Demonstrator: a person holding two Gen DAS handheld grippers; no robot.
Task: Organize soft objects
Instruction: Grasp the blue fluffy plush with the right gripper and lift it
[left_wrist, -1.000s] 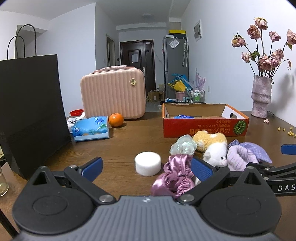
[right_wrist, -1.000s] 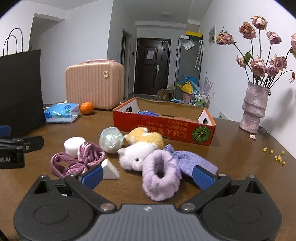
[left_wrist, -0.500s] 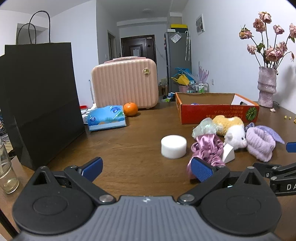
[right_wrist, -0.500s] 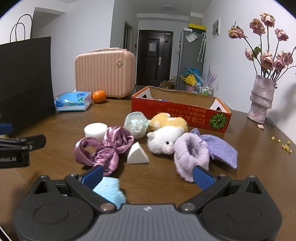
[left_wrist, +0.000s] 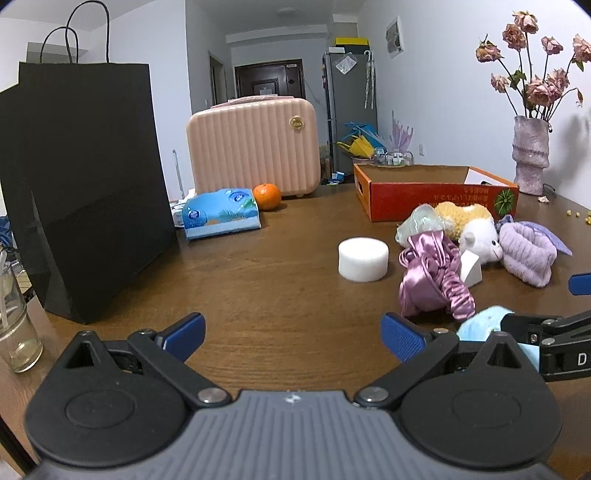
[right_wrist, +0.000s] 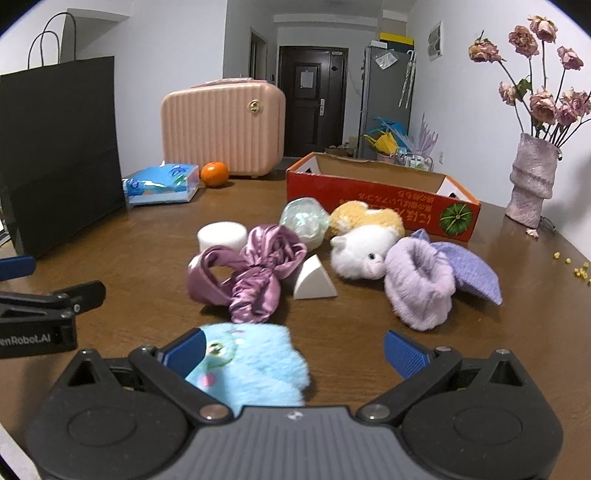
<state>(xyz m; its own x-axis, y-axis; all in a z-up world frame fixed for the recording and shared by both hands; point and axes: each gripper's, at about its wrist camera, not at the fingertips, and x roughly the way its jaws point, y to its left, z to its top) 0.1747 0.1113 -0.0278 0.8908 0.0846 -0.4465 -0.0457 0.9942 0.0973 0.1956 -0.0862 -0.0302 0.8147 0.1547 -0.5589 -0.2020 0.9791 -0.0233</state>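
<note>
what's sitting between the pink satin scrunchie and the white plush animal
A white wedge-shaped sponge lies between the pink satin scrunchie and the white plush animal, clearest in the right wrist view; the left wrist view shows it too.

Even, softish indoor light, faint shadows on the desk (left_wrist: 280, 280), heavy fisheye bending at edges, blue plush (right_wrist: 251, 365) blurry

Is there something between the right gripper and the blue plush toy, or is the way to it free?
Nothing visible stands between them. The blue plush toy lies on the table just ahead of the open right gripper, toward its left finger. The pink satin scrunchie lies beyond it, not in the way.
</note>
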